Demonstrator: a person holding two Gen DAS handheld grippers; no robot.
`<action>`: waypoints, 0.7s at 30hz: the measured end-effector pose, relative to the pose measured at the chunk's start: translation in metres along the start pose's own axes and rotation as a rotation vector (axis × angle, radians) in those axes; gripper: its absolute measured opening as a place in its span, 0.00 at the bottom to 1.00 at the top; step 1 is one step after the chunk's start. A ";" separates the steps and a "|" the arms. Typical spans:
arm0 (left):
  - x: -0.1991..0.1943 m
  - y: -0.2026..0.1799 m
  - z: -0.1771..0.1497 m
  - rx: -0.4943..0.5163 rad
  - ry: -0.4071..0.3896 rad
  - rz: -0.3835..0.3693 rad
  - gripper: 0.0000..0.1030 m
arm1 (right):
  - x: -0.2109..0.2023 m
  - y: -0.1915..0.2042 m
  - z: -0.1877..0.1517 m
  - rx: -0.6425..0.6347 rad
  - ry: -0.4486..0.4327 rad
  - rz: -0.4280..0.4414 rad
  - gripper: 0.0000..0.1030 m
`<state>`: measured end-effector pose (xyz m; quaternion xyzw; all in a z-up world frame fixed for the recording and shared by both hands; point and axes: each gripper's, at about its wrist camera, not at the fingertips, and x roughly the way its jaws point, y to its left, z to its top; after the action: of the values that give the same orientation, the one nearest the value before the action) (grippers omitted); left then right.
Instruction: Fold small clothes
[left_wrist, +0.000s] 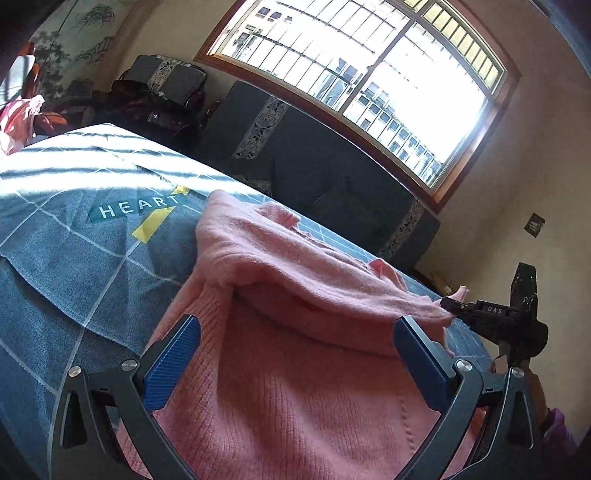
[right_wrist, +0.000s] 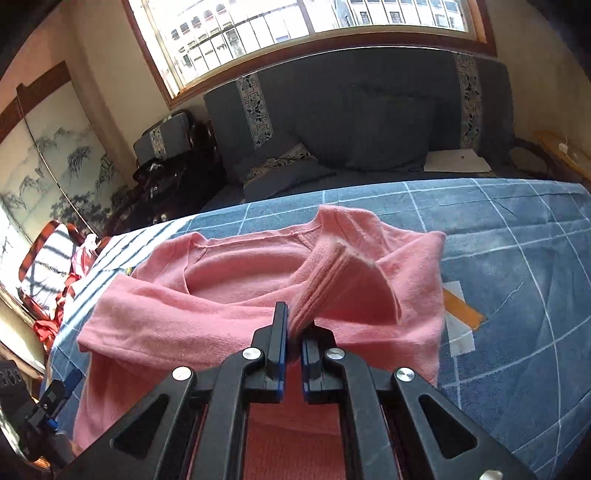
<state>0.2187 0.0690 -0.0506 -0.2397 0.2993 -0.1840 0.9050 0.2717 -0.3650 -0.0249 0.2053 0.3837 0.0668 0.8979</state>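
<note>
Pink knit fills the left wrist view: a small sweater (left_wrist: 295, 332) lies on a blue checked bed cover (left_wrist: 74, 258). The left claw (left_wrist: 295, 350) hovers over the ribbed body with its blue pads wide apart, holding nothing. At far right, the right claw (left_wrist: 452, 304) pinches a sleeve end drawn taut across the garment.

From the right wrist view, the right claw (right_wrist: 294, 332) is closed on the ribbed cuff (right_wrist: 332, 280), which fans upward. The sweater (right_wrist: 166, 306) spreads ahead and to the left, neckline farthest away. The sleeve likely needs carrying leftward across the chest.
</note>
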 end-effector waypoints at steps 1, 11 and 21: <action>0.001 0.002 0.000 -0.015 0.005 0.002 1.00 | 0.003 -0.015 -0.005 0.050 0.014 0.061 0.05; 0.006 0.016 -0.001 -0.090 0.019 0.031 1.00 | 0.025 -0.080 -0.026 0.412 0.066 0.307 0.14; 0.011 0.035 -0.001 -0.183 0.042 0.042 1.00 | -0.024 0.010 0.021 -0.030 -0.155 0.286 0.07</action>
<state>0.2329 0.0921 -0.0753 -0.3111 0.3386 -0.1418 0.8766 0.2704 -0.3692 0.0080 0.2489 0.2791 0.1835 0.9091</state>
